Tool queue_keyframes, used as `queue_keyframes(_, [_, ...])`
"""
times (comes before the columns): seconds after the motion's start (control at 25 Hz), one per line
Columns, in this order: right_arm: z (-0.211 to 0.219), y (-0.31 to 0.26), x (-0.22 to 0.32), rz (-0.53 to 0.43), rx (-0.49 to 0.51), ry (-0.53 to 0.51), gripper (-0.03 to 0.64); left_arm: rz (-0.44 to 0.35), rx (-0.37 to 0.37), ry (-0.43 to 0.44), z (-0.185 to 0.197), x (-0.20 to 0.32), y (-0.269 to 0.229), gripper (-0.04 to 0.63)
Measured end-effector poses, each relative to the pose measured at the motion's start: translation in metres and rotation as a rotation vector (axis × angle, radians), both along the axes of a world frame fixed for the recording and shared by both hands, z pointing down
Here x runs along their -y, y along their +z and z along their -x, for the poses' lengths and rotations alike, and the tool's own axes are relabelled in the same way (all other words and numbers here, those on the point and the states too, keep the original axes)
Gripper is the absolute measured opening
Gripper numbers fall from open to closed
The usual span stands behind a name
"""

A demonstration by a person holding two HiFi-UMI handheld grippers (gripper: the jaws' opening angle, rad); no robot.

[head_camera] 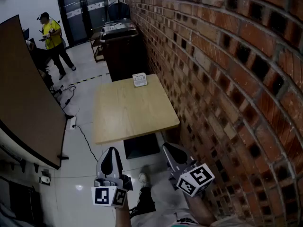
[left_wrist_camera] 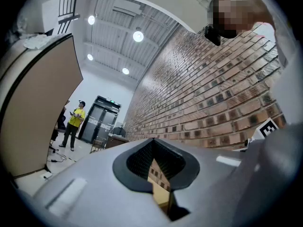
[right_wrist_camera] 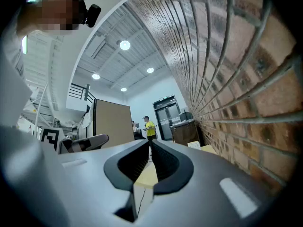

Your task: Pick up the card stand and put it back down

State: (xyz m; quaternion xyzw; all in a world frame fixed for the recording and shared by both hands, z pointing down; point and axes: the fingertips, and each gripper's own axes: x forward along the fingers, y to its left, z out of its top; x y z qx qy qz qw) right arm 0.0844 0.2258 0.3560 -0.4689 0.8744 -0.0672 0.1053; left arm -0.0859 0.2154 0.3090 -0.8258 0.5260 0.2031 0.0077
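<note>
Both held low and close to the body, well short of the near edge of the one table [head_camera: 128, 115], noses tilted up and forward toward it. Left gripper [head_camera: 112, 150] over the floor, off the near edge toward its left corner, marker cube facing the camera. Right gripper [head_camera: 169, 148] off the near-right corner, near the brick wall [head_camera: 227, 79], leaning leftward, with a bare forearm [head_camera: 201, 213] below it. Jaws of each pressed together tip to tip, with nothing between them.

Two grippers, one card stand [head_camera: 139, 80]: small, white, upright at the far edge of the table, toward the far-right corner, well apart from both grippers. One person in a yellow shirt [head_camera: 51, 34] standing far back on the floor, beyond the table's far-left corner.
</note>
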Motion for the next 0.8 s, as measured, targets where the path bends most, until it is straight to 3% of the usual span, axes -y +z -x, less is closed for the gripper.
queue_keyframes(0.16, [0.010, -0.006, 0.087, -0.003, 0.003, 0.029, 0.000, 0.019, 0.078, -0.020, 0.020, 0.090, 0.002, 0.005])
queue_keyframes(0.4, [0.031, -0.022, 0.218, -0.012, 0.006, 0.056, 0.002, 0.006, 0.095, -0.016, 0.046, 0.221, -0.020, 0.005])
queue_keyframes(0.8, [0.025, -0.006, 0.315, 0.064, -0.067, 0.088, 0.046, 0.055, 0.091, -0.039, 0.041, 0.317, -0.011, 0.005])
